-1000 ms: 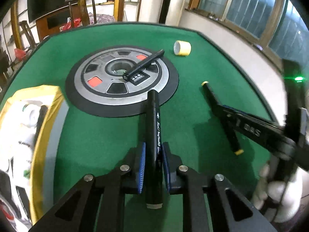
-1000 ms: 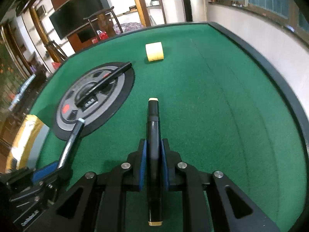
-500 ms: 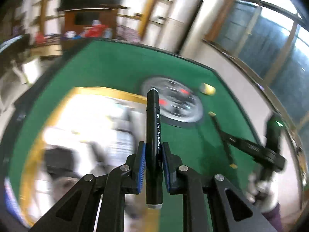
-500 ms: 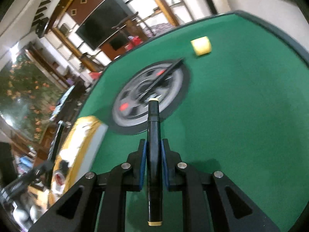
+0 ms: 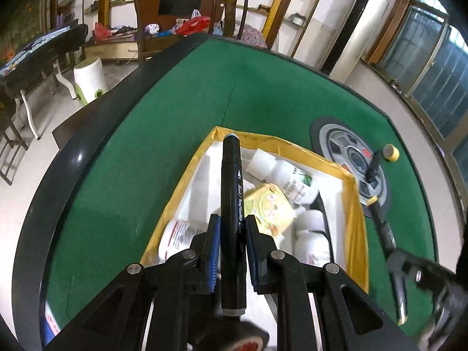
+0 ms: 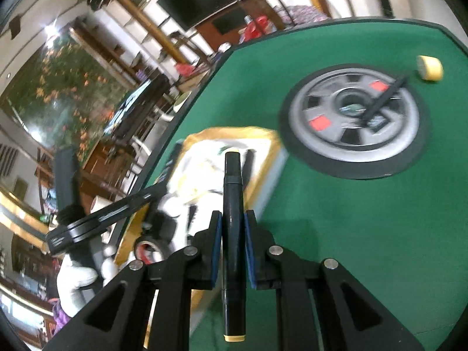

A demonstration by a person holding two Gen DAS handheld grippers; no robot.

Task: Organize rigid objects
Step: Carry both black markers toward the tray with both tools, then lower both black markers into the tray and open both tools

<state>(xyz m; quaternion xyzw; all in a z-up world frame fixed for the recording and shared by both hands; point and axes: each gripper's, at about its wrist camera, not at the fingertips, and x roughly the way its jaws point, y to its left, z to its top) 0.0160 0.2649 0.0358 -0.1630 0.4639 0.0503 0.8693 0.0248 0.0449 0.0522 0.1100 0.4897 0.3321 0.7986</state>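
Note:
My left gripper [image 5: 232,245] is shut on a black marker with grey ends [image 5: 231,187], which hangs over a yellow-rimmed box [image 5: 355,204]. White bottles [image 5: 292,178] and a yellow tin [image 5: 269,204] lie in the box. My right gripper [image 6: 232,234] is shut on a black marker with yellow ends [image 6: 232,199] above the green felt, its tip over the box's near corner [image 6: 272,146]. In the left wrist view that marker [image 5: 381,222] shows at the right beside the box. The left gripper's arm [image 6: 117,207] reaches over the box from the left.
A round grey and black disc [image 6: 351,122] lies in the felt's middle with a black pen [image 6: 383,96] on it. A yellow tape roll [image 6: 430,67] sits beyond it. A black tape roll [image 6: 149,248] lies at the box's near end. The table's dark rim [image 5: 87,146] curves left.
Both grippers have swung left from the disc toward the yellow box, each keeping its marker. The left marker now hangs over the box; the right one has come up beside it.

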